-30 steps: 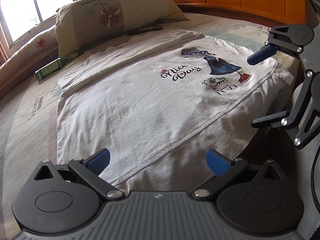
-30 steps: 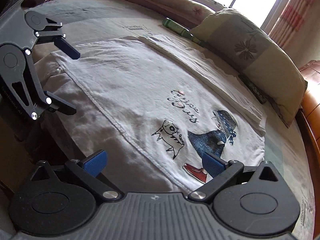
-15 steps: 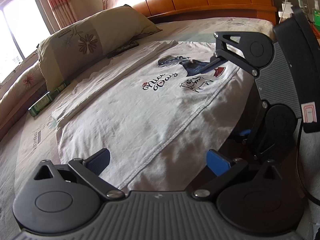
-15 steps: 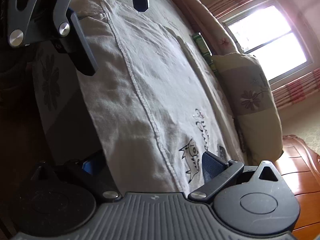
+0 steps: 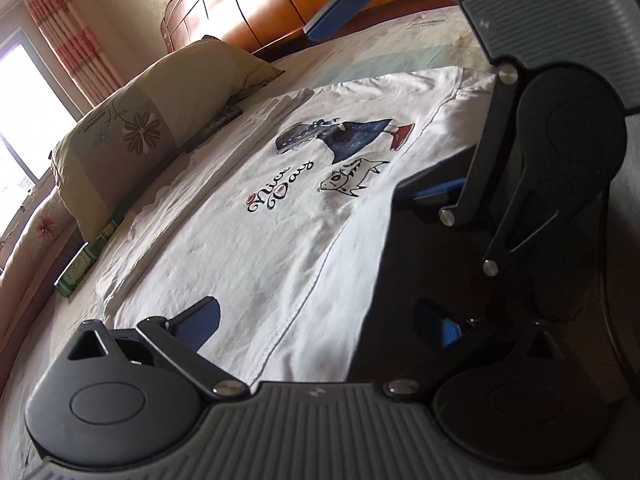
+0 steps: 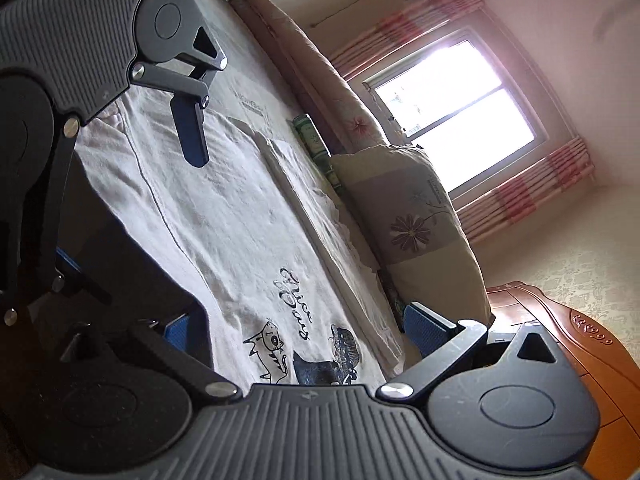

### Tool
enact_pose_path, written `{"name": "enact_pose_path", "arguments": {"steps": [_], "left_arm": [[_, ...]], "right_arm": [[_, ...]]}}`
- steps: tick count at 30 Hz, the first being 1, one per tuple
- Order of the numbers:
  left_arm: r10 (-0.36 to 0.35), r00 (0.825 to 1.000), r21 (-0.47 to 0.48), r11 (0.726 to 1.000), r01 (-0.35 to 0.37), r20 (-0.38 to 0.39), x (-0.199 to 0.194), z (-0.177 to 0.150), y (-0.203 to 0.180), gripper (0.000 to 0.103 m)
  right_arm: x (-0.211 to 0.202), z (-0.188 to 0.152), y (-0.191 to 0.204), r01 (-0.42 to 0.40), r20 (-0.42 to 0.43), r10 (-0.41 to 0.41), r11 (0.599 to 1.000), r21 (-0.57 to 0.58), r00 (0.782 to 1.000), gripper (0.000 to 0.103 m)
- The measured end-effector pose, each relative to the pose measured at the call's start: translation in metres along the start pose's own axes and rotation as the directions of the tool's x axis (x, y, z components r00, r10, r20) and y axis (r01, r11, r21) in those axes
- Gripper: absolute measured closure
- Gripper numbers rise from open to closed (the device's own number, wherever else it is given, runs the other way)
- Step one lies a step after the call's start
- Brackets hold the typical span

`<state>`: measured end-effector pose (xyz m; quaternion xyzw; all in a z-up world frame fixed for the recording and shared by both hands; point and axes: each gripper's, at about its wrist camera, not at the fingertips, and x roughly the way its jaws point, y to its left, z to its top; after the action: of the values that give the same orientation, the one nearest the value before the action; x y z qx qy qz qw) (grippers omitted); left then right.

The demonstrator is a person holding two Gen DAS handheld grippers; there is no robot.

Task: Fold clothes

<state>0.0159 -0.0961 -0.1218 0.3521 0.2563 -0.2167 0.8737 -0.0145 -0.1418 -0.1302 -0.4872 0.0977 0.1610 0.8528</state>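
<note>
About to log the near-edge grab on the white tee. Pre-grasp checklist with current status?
1. Left tool open: ok, fingers spread.
2. Right tool open: ok.
3. Each tool straddles the near edge of the white T-shirt, one finger above the cloth, one below in shadow: ok in both views.
4. Cloth actually seated between the pads: cannot tell, the lower fingers are dark.
5. Far side already folded in toward the pillow: ok.
6. Tools clear of each other: ok, close but apart.
</note>
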Motion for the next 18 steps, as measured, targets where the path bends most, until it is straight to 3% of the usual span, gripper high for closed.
{"name": "enact_pose_path", "arguments": {"steps": [6, 9, 14, 18], "left_arm": [[0.145, 0.989, -0.039, 0.989, -0.144, 0.019, 0.003, 0.003, 0.017, 0.001], [0.138, 0.989, -0.074, 0.988, -0.135, 0.044, -0.003, 0.006, 0.028, 0.001], [0.153, 0.988, 0.005, 0.988, -0.153, 0.034, 0.0, 0.003, 0.022, 0.001], [0.196, 0.981, 0.073, 0.978, -0.196, 0.001, 0.006, -0.012, 0.018, 0.0]], "right_arm": [[0.006, -0.004, -0.007, -0.051, -0.011, 0.052, 0.998, 0.032, 0.999, 0.0], [0.016, -0.005, 0.003, -0.065, -0.035, 0.067, 0.997, 0.033, 0.997, 0.0], [0.039, -0.003, 0.012, -0.017, -0.092, 0.025, 0.996, 0.084, 0.995, 0.0], [0.05, -0.023, -0.004, 0.037, -0.181, -0.023, 0.997, 0.071, 0.983, 0.0]]}}
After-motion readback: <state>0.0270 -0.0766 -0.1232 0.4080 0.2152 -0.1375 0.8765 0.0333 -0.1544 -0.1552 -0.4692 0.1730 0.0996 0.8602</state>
